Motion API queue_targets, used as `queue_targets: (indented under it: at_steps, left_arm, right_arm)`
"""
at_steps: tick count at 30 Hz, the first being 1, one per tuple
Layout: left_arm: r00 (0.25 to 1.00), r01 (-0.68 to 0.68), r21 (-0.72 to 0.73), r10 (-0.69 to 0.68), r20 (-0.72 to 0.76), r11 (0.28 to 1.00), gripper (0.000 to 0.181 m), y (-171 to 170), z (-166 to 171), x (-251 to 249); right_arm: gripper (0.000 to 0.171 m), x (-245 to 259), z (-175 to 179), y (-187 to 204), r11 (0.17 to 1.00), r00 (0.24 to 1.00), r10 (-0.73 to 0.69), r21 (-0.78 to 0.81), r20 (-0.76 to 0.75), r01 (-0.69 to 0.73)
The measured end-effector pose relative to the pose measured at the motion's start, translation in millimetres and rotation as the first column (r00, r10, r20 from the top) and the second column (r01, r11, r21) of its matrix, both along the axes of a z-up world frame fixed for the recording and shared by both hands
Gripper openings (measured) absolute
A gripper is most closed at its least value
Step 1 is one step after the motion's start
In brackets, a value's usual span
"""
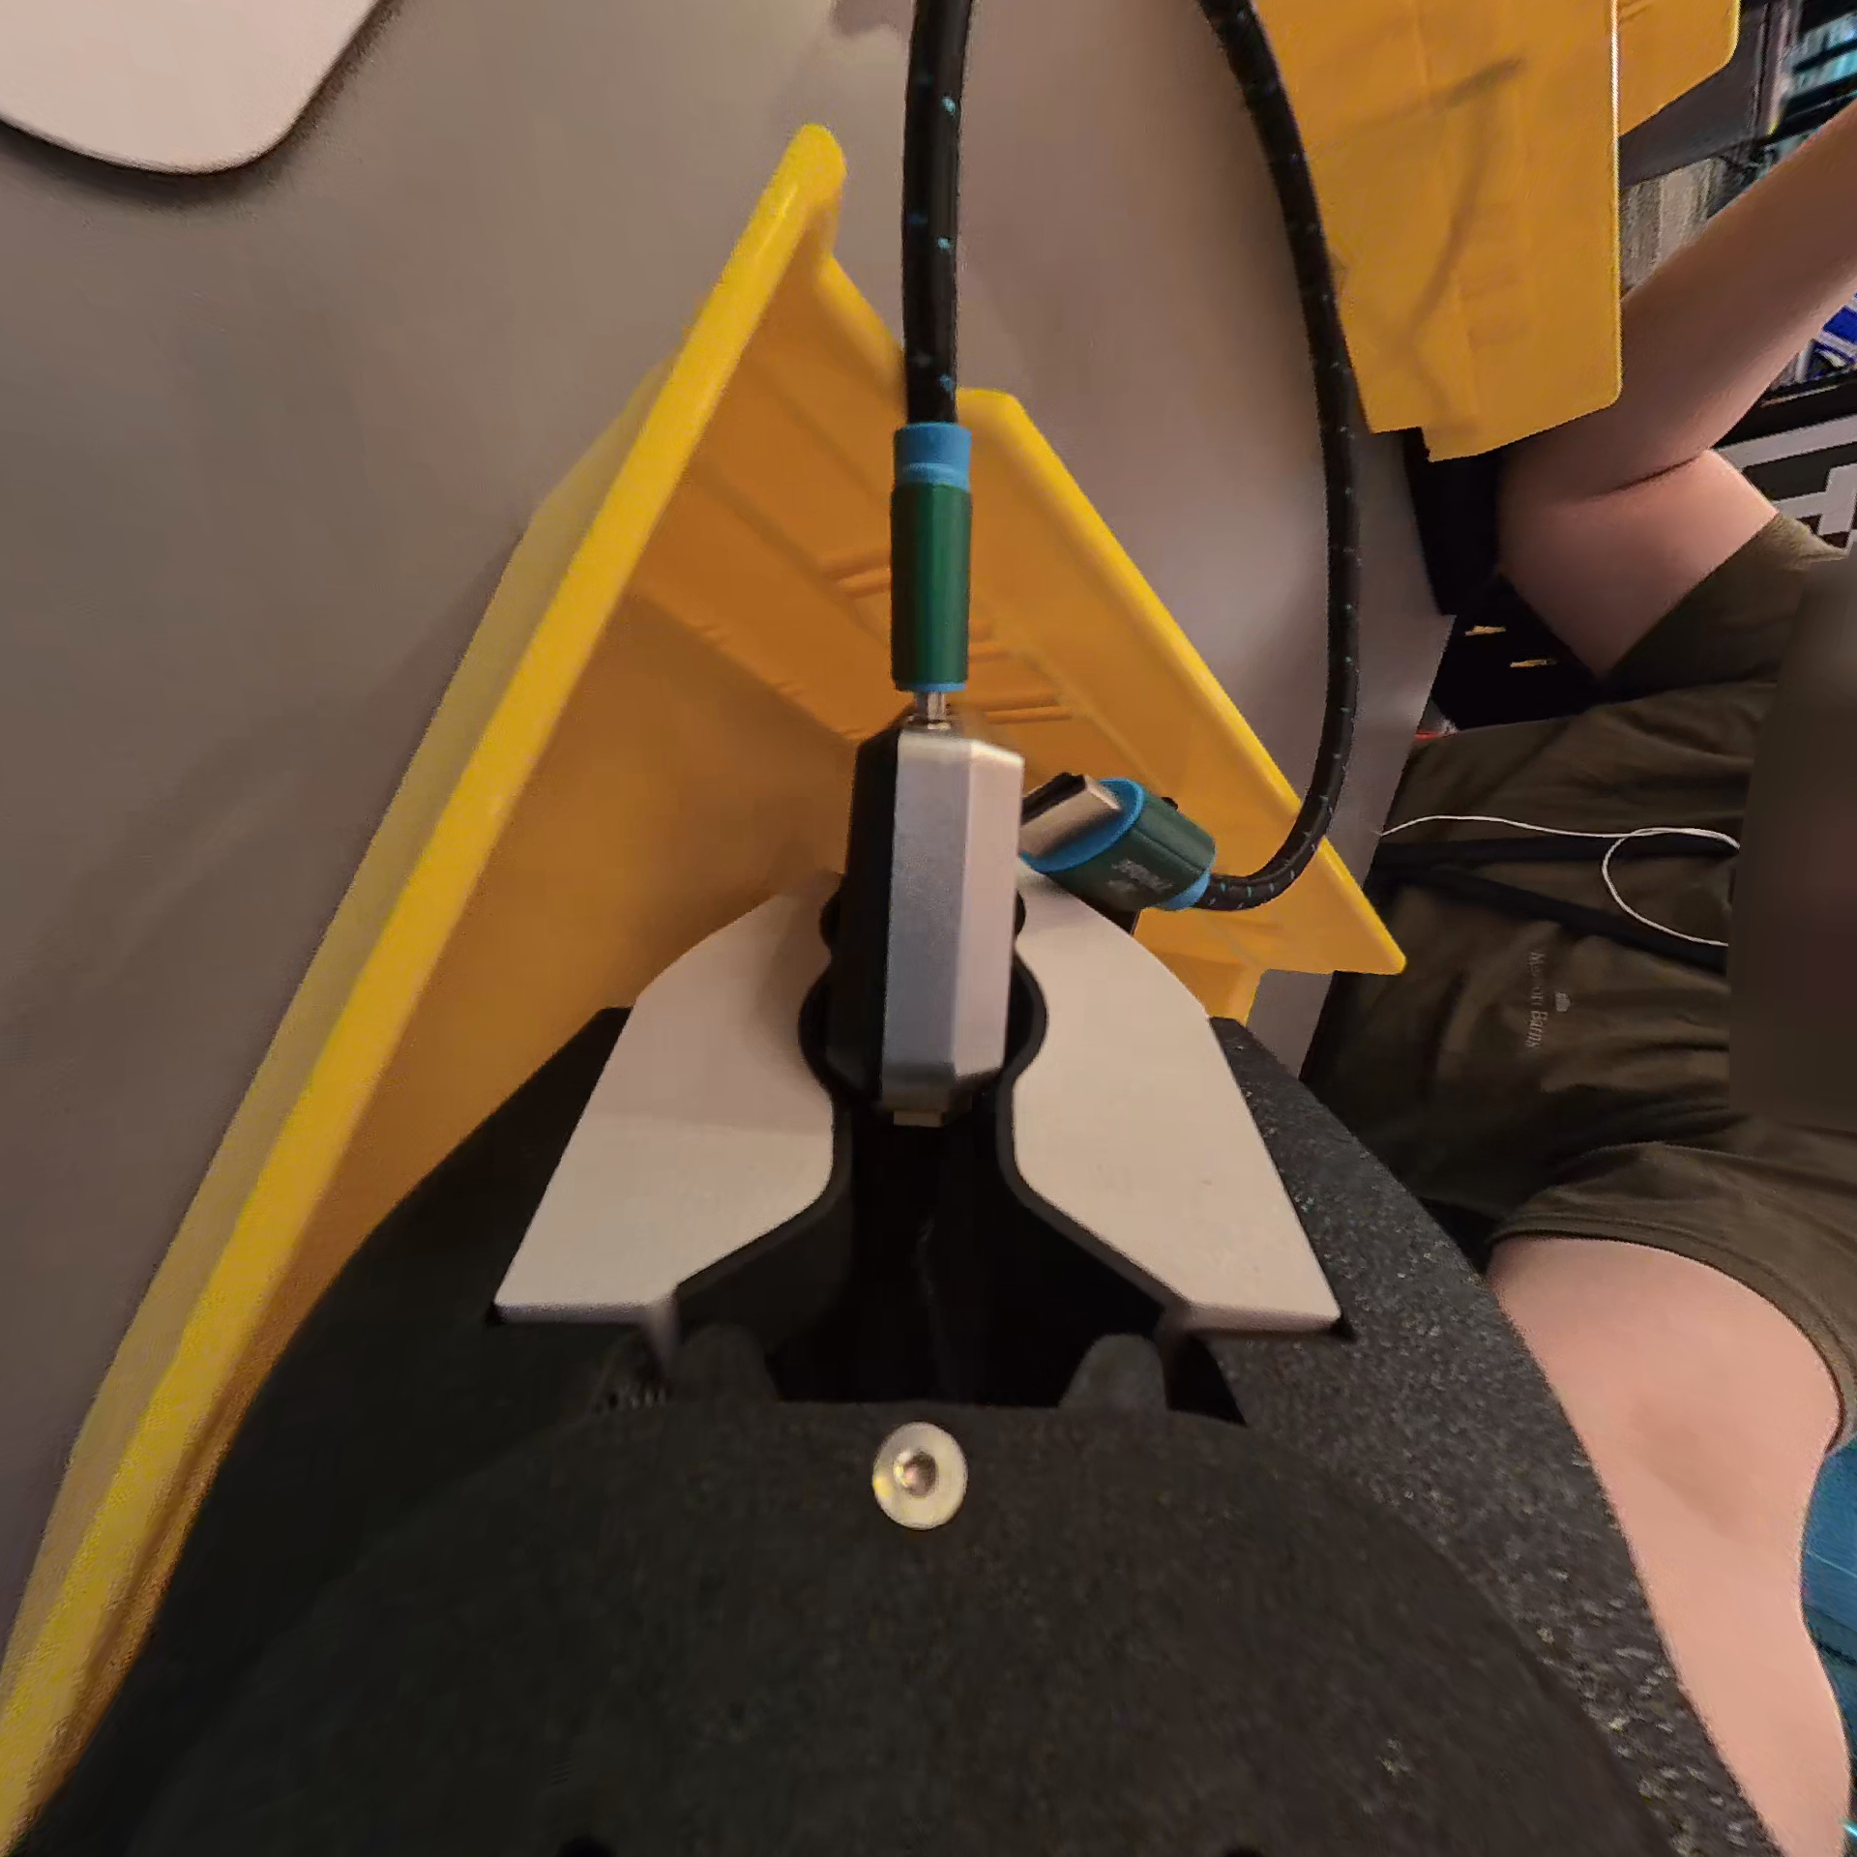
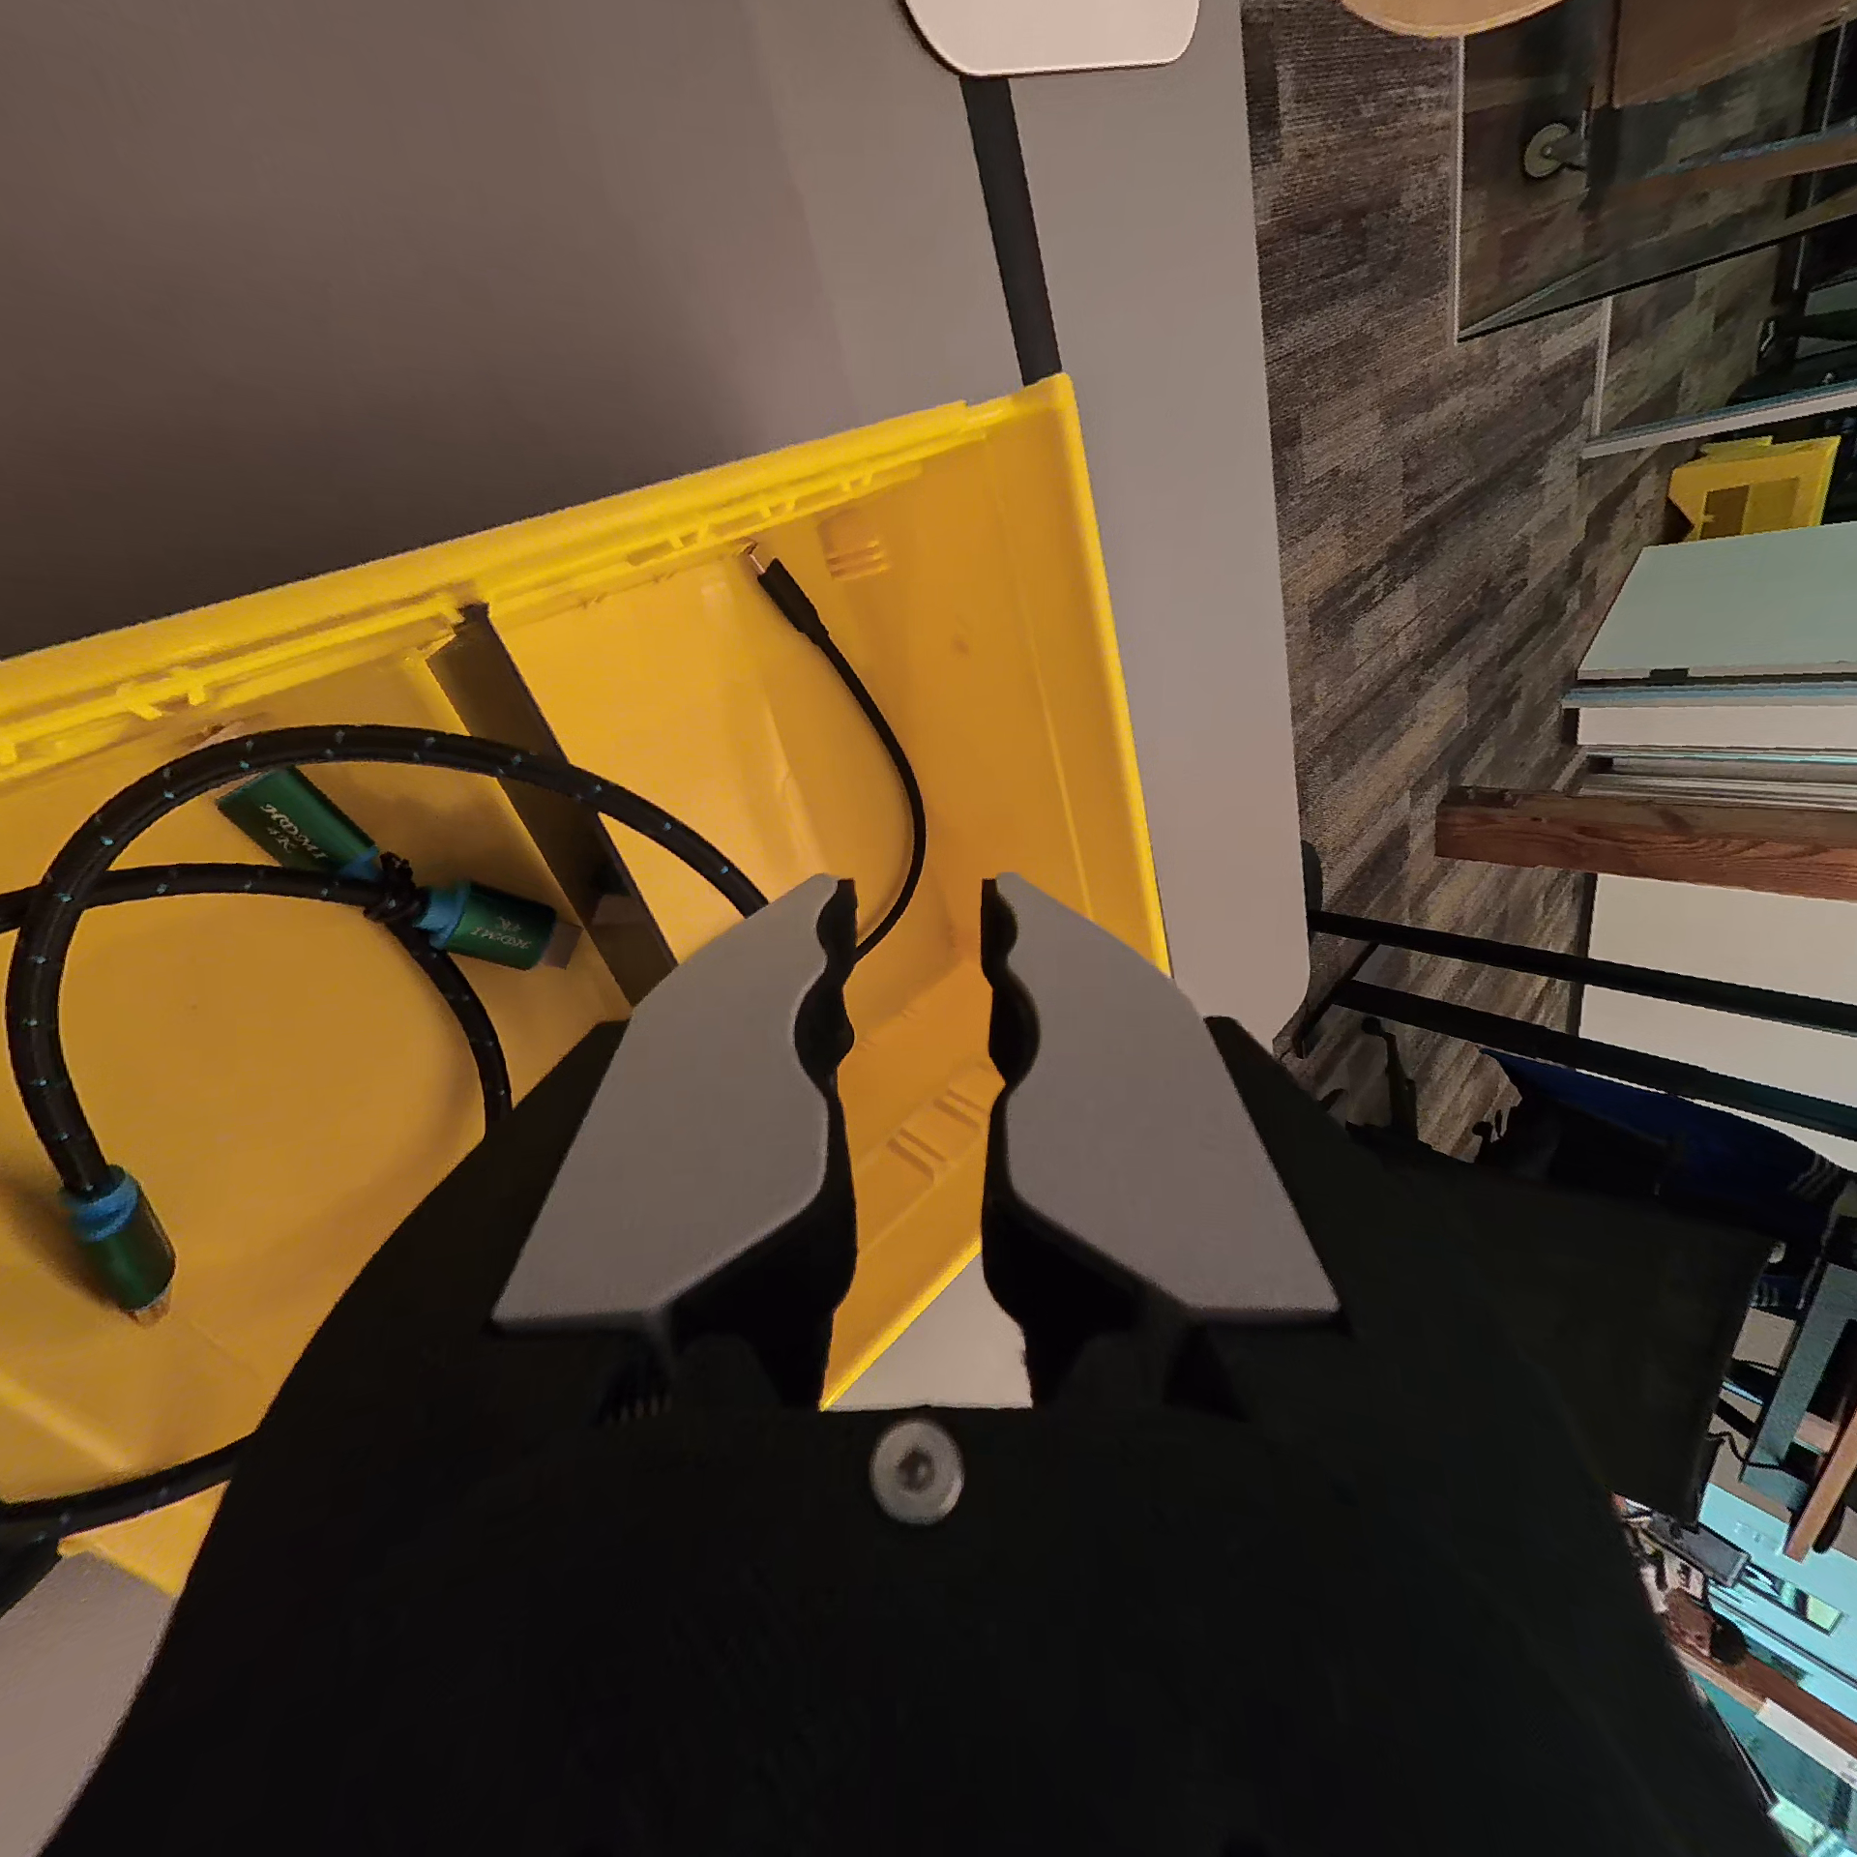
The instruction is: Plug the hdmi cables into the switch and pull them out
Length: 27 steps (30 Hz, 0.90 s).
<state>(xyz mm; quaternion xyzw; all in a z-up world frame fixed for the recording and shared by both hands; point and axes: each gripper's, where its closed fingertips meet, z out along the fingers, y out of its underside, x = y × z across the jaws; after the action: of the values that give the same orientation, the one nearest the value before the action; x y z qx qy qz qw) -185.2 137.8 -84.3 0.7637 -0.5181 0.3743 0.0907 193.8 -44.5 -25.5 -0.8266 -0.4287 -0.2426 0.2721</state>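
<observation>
the left gripper (image 1: 930,965) is clamping the small silver hdmi switch (image 1: 940,924), one green plug (image 1: 931,593) seated in its far end, a loose plug (image 1: 1115,839) just right. the right gripper (image 2: 916,930) is hanging narrowly parted and empty over the yellow bin (image 2: 1025,643), braided cables (image 2: 301,904) lying to its left. these look stiff and springy; the rigid green shells seem the best hold.

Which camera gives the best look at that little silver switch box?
The left wrist view: the switch sits centred and close, clamped in the left gripper, with one green HDMI plug in its top. The right wrist view doesn't show it.
</observation>
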Motion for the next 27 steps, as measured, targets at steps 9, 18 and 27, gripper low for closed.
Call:
queue_targets:
  at_steps: [9,18,27]
  left_arm:
    - [0.997,0.032,0.339,-0.053,0.051,0.94,0.023,5.2,48.5,4.4]
    - [0.997,-0.032,0.825,-0.045,0.069,0.565,0.022,-8.2,114.0,9.1]
    - [0.991,-0.131,0.983,0.0,0.132,0.131,0.023,-43.4,164.9,2.1]
  right_arm:
    - [0.021,-2.9,5.5,0.0,1.0,1.0,0.016,0.023,-0.007,-0.015]
    - [0.019,-14.9,16.1,0.1,0.996,0.998,0.057,0.065,-0.006,-0.057]
    - [0.016,-37.1,37.8,5.8,0.978,0.993,0.114,0.174,0.018,-0.115]
